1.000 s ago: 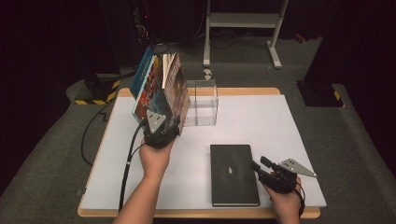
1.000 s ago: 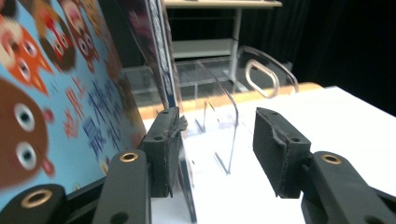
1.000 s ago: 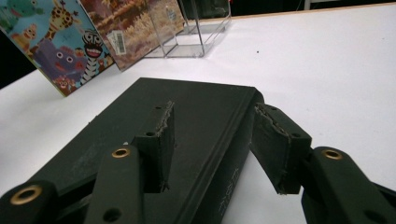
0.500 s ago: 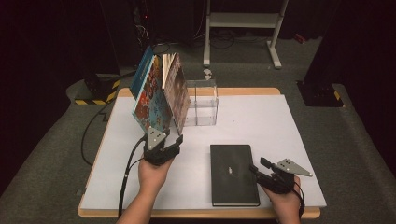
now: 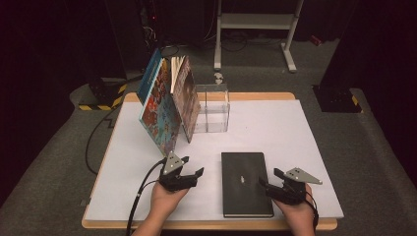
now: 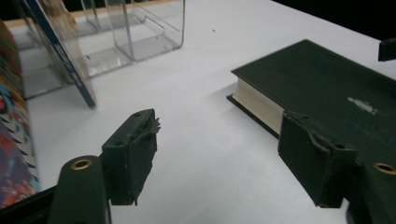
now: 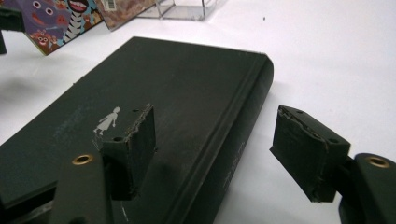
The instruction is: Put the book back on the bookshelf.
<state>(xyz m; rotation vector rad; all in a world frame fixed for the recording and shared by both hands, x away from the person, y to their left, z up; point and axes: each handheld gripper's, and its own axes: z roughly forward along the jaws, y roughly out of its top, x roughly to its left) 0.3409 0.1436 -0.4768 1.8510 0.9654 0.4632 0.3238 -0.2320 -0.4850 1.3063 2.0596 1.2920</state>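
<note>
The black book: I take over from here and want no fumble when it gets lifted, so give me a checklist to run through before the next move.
1. Black book lies flat on the table, cover up: ok.
2. Right gripper straddles the book's spine edge, jaws just opened, pads not pressing: ok.
3. Left gripper has nothing between its jaws, which have just opened; it sits beside the book's page edge: ok.
4. Nothing lies on the book's cover: ok.
5. Leaning picture books rest against the clear stand, apart from the black book: ok.
6. Whether a jaw can slip under the book's edge: cannot tell.
</note>
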